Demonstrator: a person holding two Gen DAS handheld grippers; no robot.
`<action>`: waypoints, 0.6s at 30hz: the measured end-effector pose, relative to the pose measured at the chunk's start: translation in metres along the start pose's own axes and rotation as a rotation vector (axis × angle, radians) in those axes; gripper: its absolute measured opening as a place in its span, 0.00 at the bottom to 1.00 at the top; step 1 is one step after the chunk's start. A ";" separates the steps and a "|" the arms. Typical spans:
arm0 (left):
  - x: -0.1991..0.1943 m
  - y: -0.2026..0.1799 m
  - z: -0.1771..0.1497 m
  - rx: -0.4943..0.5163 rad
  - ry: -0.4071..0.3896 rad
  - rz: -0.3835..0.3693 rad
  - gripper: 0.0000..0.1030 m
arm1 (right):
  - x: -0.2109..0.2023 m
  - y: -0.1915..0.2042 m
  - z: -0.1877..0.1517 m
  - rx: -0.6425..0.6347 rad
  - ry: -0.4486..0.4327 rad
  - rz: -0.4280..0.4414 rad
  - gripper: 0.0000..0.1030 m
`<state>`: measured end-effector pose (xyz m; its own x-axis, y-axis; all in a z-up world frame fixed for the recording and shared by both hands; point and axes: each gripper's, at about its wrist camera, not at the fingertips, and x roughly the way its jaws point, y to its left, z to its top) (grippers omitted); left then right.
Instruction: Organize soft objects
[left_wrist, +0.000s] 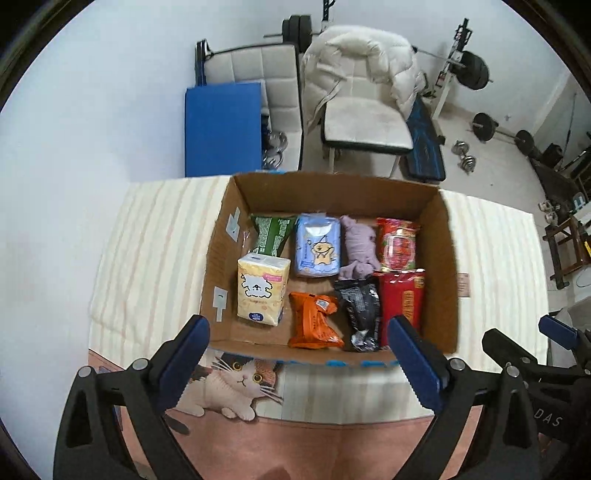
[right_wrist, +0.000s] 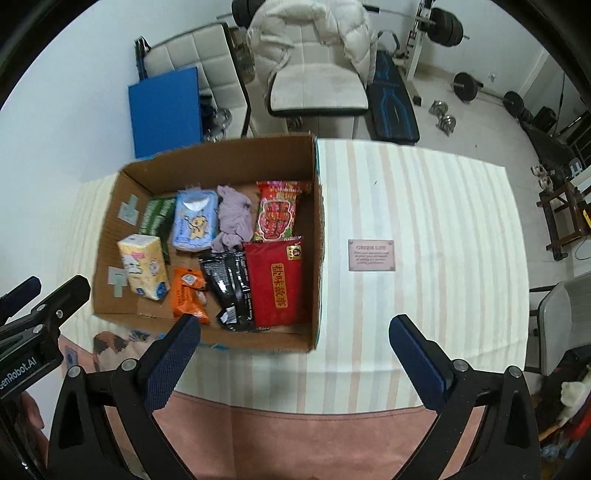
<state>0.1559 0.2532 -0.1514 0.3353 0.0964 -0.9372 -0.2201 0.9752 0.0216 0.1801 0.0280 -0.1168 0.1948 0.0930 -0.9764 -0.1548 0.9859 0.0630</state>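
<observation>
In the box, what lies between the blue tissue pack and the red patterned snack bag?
A crumpled purple cloth lies between the blue pack and the snack bag; both views show it.

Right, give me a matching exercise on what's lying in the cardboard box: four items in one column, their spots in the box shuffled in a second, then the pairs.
Items
1. yellow tissue pack
2. orange packet
3. lilac cloth
4. blue wipes pack

Places in the cardboard box, seen from the left wrist
A. back row, between the blue wipes pack and a red patterned packet
B. front row, next to the left wall
C. back row, right of the green packet
D. front row, left of the black packet

Pairs: 1-B, 2-D, 3-A, 4-C
</observation>
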 end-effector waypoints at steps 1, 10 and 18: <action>-0.008 -0.001 -0.002 0.004 -0.009 -0.003 0.96 | -0.008 -0.001 -0.004 0.000 -0.012 0.005 1.00; -0.077 0.000 -0.022 -0.016 -0.100 -0.041 0.96 | -0.087 -0.008 -0.039 -0.008 -0.117 0.036 1.00; -0.130 -0.006 -0.042 0.003 -0.158 -0.051 0.96 | -0.157 -0.009 -0.068 -0.015 -0.211 0.058 1.00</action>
<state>0.0749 0.2262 -0.0442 0.4859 0.0761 -0.8707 -0.1960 0.9803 -0.0237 0.0847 -0.0051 0.0220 0.3837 0.1783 -0.9061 -0.1854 0.9761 0.1136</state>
